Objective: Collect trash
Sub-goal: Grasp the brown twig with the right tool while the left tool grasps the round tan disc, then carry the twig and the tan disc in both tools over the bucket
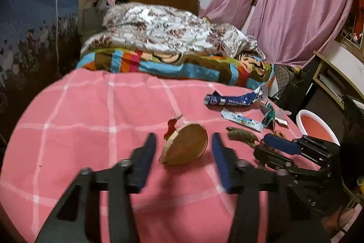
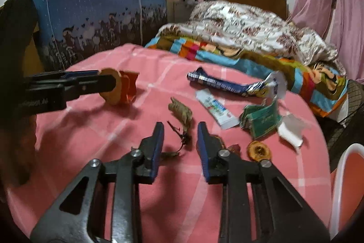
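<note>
1. Across the pink checked bedspread, trash lies scattered; motion blur softens both views and small print on the wrappers cannot be read.
2. Left gripper: jaws narrowed around one round cardboard disc with a torn red wrapper behind it. In its own view gaps show on both sides of the disc; from the right wrist view the fingers overlap the disc, so contact cannot be told.
3. Right gripper: jaws narrow, straddling one dark dried twig; pads not visibly pressing it. A brown piece beside its right finger is mostly hidden.
4. One dried leaf, just beyond the twig.
5. One dried orange slice, right of that gripper.
6. One white tube; one crumpled blue wrapper; one green packet; one white paper scrap.
7. One white-rimmed bin, cut off at bed's edge.
8. Two folded quilts behind; pink curtains.
</note>
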The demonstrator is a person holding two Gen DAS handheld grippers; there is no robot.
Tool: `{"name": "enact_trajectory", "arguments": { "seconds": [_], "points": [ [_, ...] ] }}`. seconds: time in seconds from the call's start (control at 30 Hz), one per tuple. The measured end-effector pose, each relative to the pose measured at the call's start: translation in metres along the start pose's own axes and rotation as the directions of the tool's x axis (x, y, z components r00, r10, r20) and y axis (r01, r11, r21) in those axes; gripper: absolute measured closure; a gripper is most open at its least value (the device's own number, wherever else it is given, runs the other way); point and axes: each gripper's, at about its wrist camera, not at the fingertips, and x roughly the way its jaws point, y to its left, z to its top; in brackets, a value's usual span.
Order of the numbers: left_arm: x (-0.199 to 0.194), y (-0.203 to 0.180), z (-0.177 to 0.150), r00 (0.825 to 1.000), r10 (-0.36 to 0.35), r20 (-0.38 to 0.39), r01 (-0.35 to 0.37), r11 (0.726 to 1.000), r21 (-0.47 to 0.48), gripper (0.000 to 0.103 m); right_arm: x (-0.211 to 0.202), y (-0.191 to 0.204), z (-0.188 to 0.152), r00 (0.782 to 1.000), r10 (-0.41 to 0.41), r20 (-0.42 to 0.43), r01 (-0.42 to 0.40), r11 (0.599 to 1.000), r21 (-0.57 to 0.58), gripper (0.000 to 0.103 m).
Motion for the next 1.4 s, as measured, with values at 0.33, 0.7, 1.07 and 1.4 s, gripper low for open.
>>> {"name": "enact_trajectory", "arguments": {
  "seconds": [0.33,0.7,1.07,1.4],
  "points": [
    [-0.003,-0.007,0.0,1.0,-0.01,-0.002,0.01,1.0,0.011,0.099,-0.015,-0.004,-0.004,0.999,0.028,0.038,-0.029,0.999,0.03,0.093],
    [-0.052,-0.058,-0.004,0.971,-0.069,0.228,0.048,0.994,0.095,0.099,-0.093,-0.007,-0.009,0.938,-0.049,0.342,0.039,0.999,0.037,0.093],
    [-0.084,-0.14,0.0,0.892,-0.185,0.412,0.063,0.954,0.293,0.099,-0.177,-0.03,-0.023,0.751,-0.299,0.588,0.24,0.954,0.179,0.093],
    [-0.061,-0.237,0.009,0.85,-0.394,0.349,0.21,0.861,0.463,0.099,-0.233,-0.082,-0.054,0.628,-0.547,0.554,0.406,0.837,0.365,0.093]
  ]
}}
